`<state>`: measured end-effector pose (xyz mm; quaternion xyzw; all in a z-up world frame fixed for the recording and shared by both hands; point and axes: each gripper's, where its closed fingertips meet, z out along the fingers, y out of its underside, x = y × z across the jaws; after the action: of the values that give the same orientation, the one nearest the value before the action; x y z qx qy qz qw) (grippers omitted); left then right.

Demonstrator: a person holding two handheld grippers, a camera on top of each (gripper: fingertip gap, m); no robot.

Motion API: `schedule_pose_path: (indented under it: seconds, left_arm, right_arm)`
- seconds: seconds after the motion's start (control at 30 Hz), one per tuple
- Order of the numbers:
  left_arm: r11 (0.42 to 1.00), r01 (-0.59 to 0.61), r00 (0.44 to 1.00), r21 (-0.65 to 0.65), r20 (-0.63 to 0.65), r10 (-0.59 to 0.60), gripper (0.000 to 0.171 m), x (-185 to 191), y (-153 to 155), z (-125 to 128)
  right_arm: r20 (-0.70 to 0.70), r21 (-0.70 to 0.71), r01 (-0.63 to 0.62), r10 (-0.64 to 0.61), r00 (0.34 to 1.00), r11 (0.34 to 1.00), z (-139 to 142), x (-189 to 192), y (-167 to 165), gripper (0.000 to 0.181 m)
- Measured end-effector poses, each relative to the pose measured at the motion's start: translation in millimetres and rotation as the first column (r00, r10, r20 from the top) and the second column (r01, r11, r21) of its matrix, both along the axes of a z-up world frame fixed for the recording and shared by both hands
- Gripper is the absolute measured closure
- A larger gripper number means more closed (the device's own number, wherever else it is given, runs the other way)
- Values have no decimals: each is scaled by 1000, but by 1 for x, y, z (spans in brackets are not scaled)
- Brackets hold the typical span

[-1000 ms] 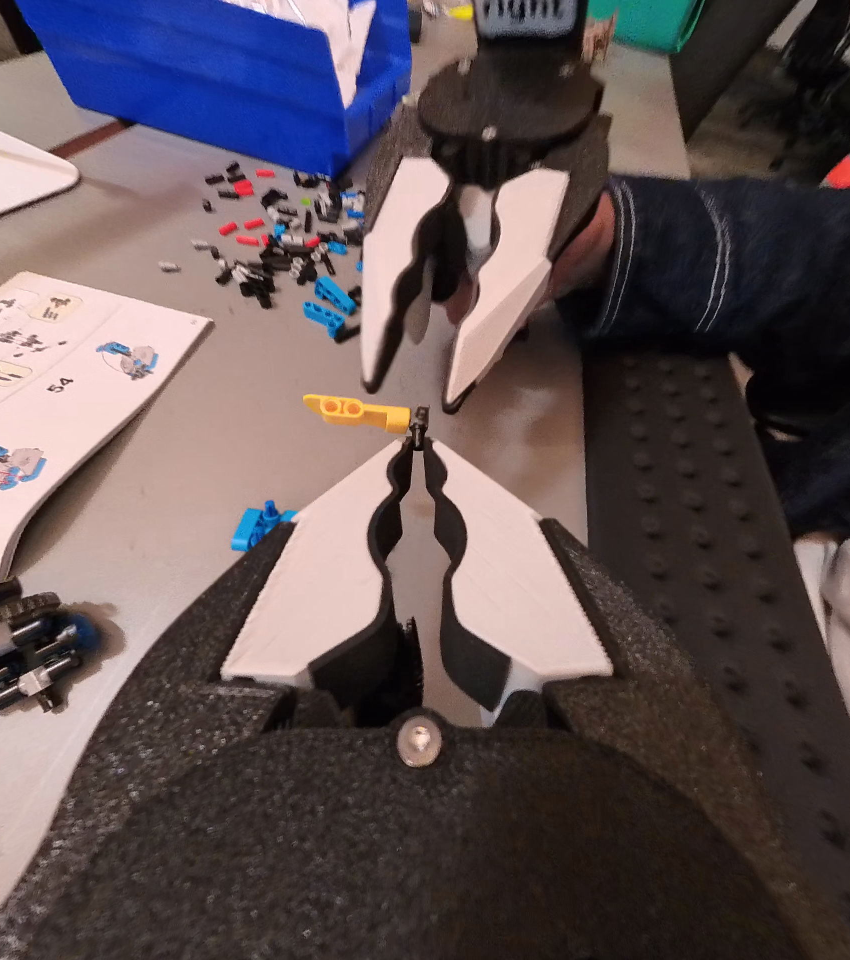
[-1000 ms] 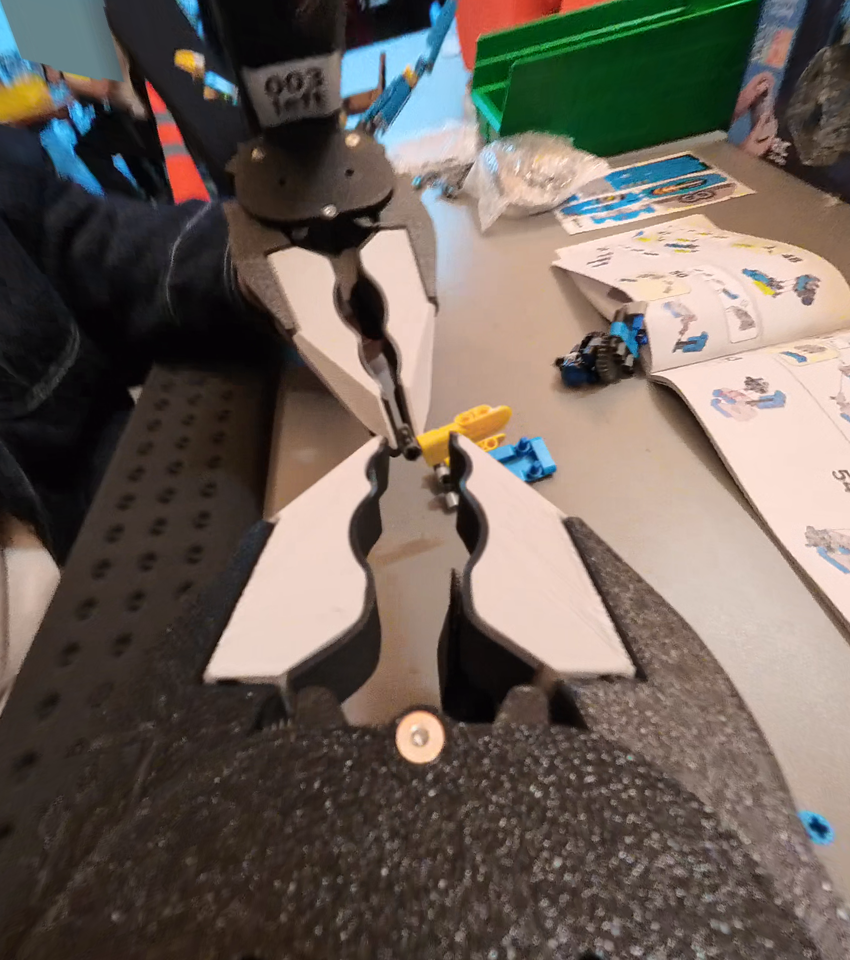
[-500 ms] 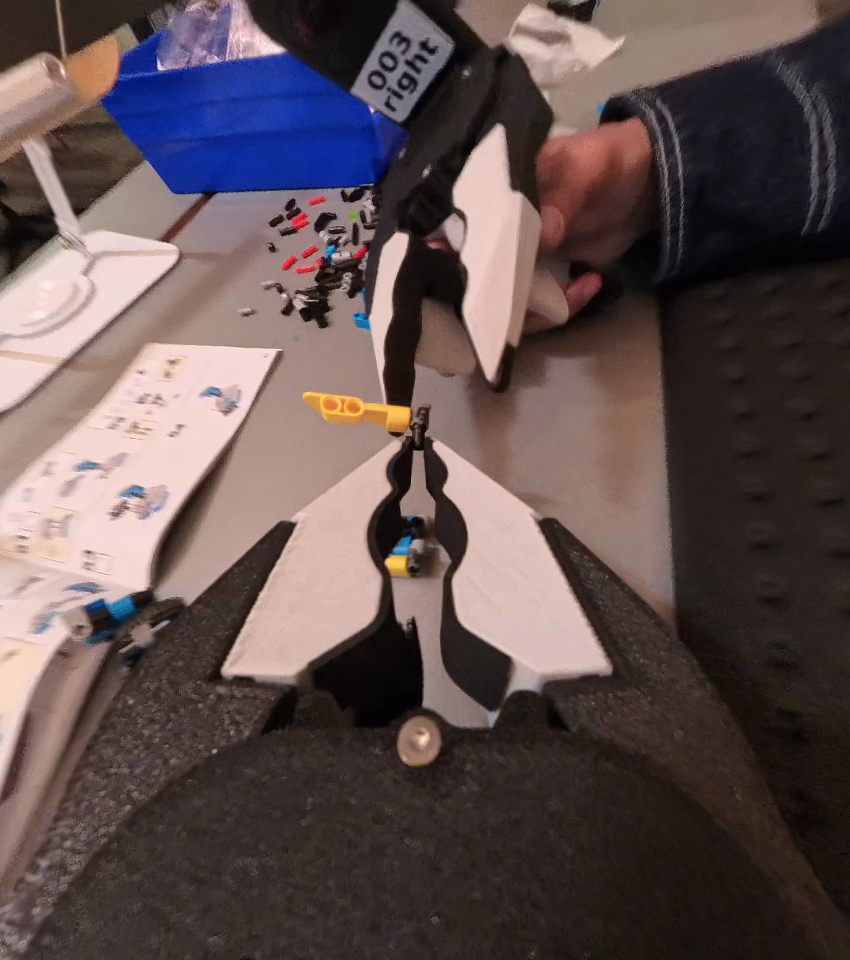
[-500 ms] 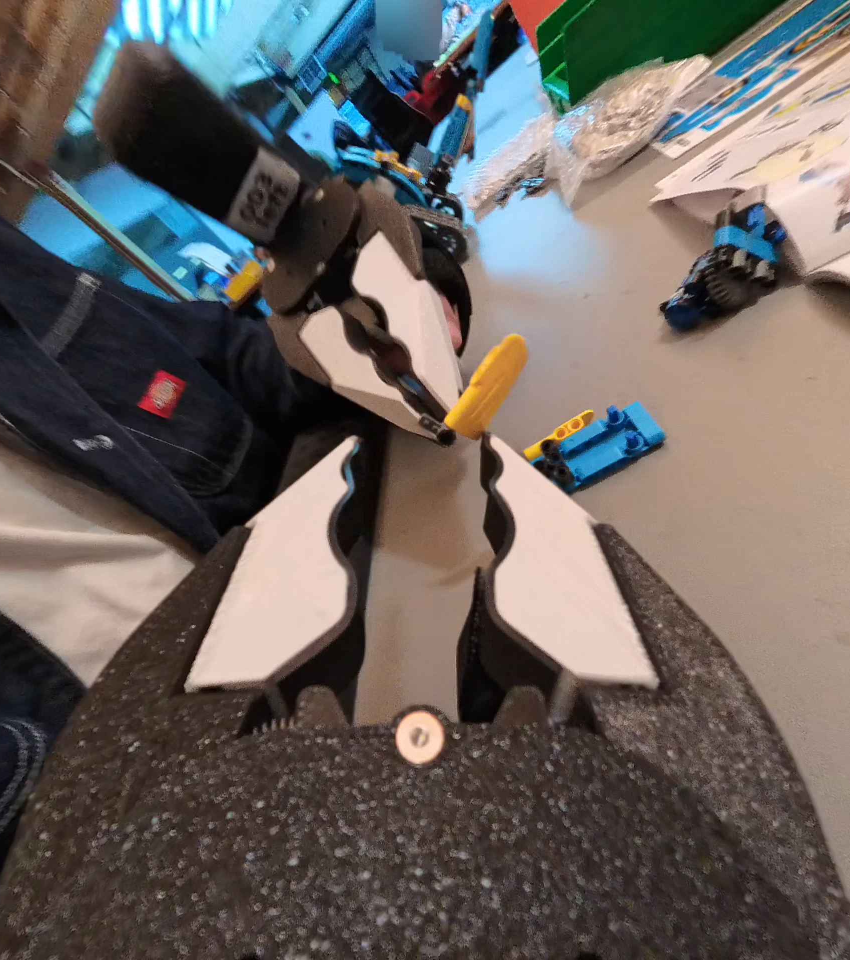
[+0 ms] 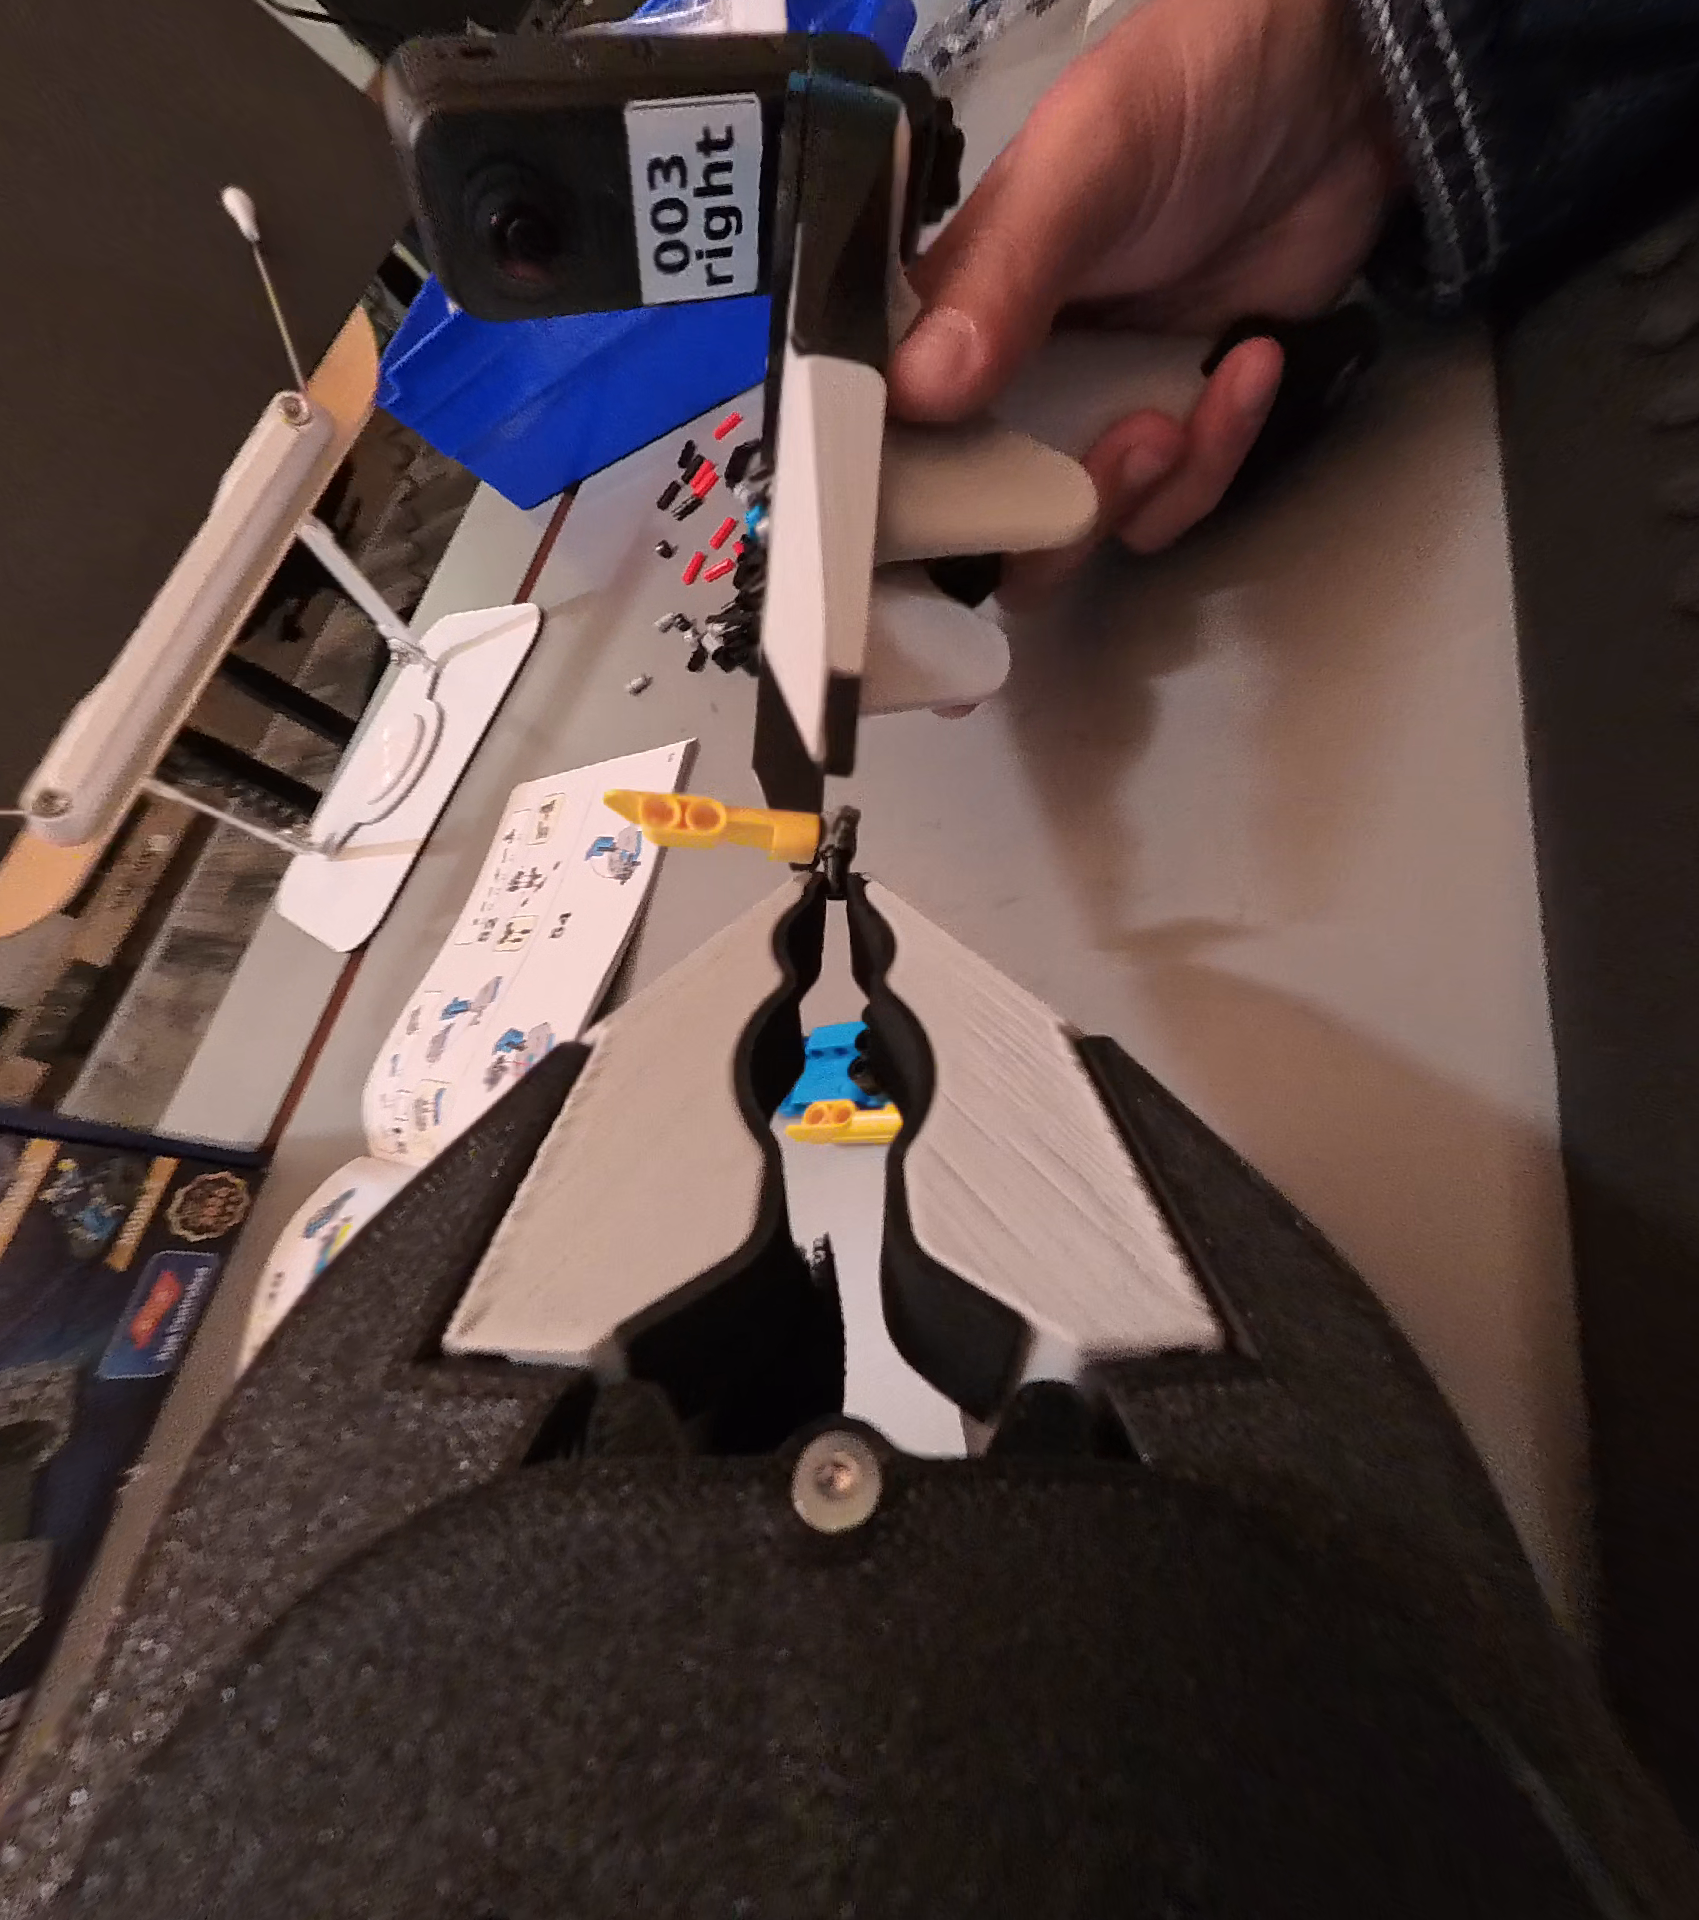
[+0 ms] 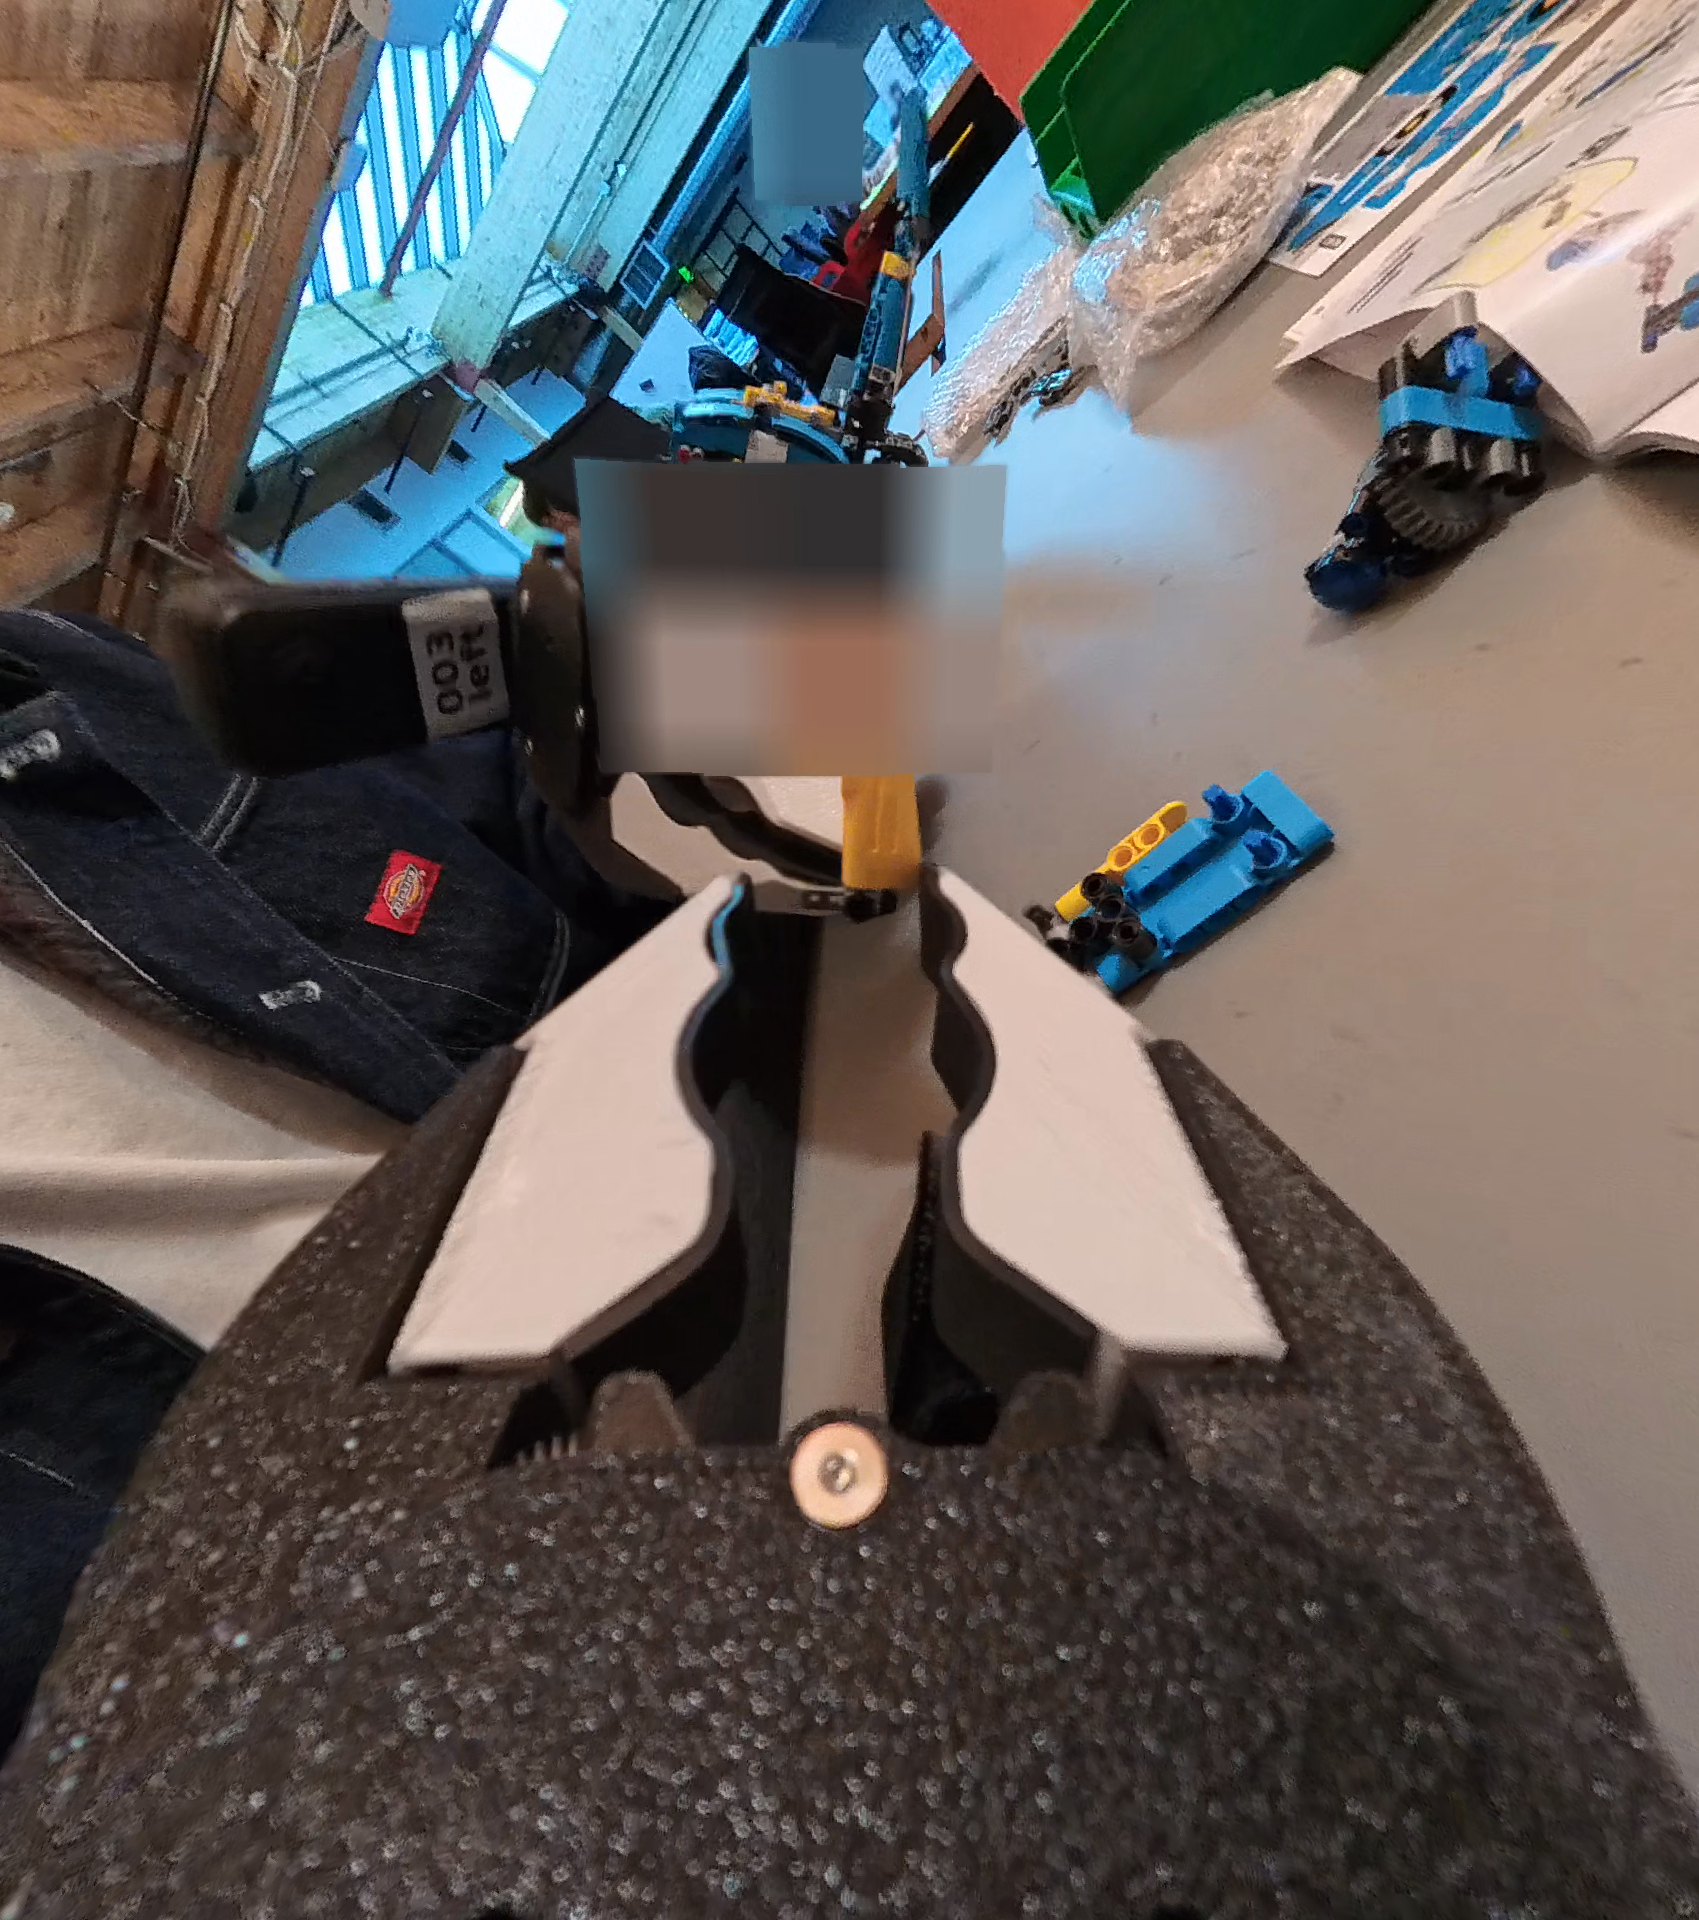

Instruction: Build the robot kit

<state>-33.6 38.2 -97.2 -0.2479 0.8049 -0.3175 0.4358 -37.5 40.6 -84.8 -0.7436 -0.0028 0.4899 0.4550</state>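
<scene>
– At the tips of the left gripper (image 5: 832, 883), what is held?
– Its fingers are pressed together on a small black pin (image 5: 840, 836), which carries a yellow beam (image 5: 710, 821) above the grey table (image 5: 1188, 831).
– And the right gripper (image 6: 832, 881)?
– Spread, with its tips on either side of the pin end. I cannot tell whether they touch it. A hand (image 5: 1136, 229) grips its handle.
– Any writing?
– A white printed label (image 5: 694, 213) on the right gripper's camera, a red brand patch (image 6: 401, 891) on a denim jacket (image 6: 201, 883), an instruction booklet (image 5: 554, 914) with numbered pages, and a printed box (image 5: 24, 1299).
– What lies nearby?
– A blue plate (image 6: 1229, 862) with black pins and a small yellow piece lies just to the right. Loose red and black pieces (image 5: 710, 551) lie by a blue bin (image 5: 564, 395).
</scene>
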Motion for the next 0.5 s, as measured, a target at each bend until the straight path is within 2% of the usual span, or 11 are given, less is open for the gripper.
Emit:
schedule_pose_path:
  seconds: [0.03, 0.07, 0.1, 0.37, 0.47, 0.5]
  left_arm:
    - [1000, -7, 1000, 26, 14, 7, 168, 1, 1, 0]
    - [999, -11, 1000, 43, 26, 10, 168, 1, 1, 1]
    - [999, -18, 999, 50, 30, 17, 168, 2, 2, 1]
    - [1000, -9, 1000, 10, -7, 9, 168, 1, 0, -3]
    - [997, -19, 999, -71, -40, 16, 167, 1, 0, -4]
    - [991, -23, 998, -132, -66, 15, 151, 0, 1, -3]
  right_arm:
    - [-19, -13, 13, -13, 1000, 1000, 1, 2, 2, 152]
    - [-30, -27, 34, -34, 999, 999, -1, 5, 4, 166]
    - [-41, -31, 43, -45, 998, 999, -1, 6, 5, 168]
    - [75, -19, 57, -55, 996, 998, -7, 4, 5, 167]
    - [119, -18, 64, -61, 991, 998, -9, 5, 5, 167]
    - [105, -29, 78, -74, 992, 997, -9, 7, 6, 168]
